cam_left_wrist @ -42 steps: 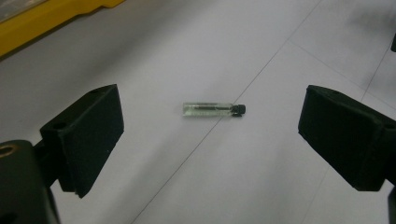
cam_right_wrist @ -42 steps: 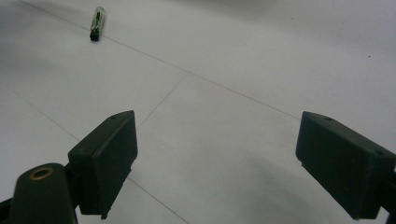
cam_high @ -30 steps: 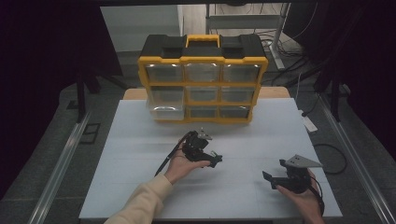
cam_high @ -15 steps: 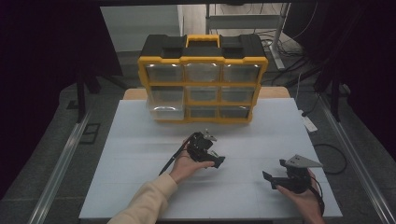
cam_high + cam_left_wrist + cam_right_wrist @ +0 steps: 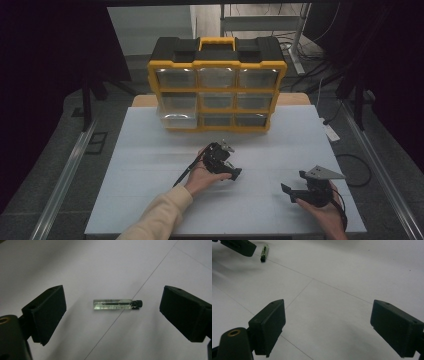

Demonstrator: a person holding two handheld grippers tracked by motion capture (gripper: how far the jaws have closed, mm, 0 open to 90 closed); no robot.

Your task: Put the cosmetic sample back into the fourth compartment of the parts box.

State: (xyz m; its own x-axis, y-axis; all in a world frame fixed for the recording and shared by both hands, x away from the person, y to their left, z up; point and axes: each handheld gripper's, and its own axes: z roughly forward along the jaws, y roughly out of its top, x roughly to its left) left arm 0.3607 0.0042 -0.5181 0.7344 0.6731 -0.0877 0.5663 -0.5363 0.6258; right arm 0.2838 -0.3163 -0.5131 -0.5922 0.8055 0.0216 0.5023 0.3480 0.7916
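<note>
1. One glass vial, two grippers, one yellow-and-black drawer organizer (nine clear drawers).
2. The vial is clear with a black cap and lies flat on the white table, across a thin seam line.
3. The left gripper is spread wide, with the vial between its jaws, untouched.
4. The right gripper is spread too, holding nothing, well apart from the vial.

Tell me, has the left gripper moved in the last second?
Yes. In the high view the left gripper has slid slightly toward the person and to the right, away from the yellow organiser, which stayed put.
</note>
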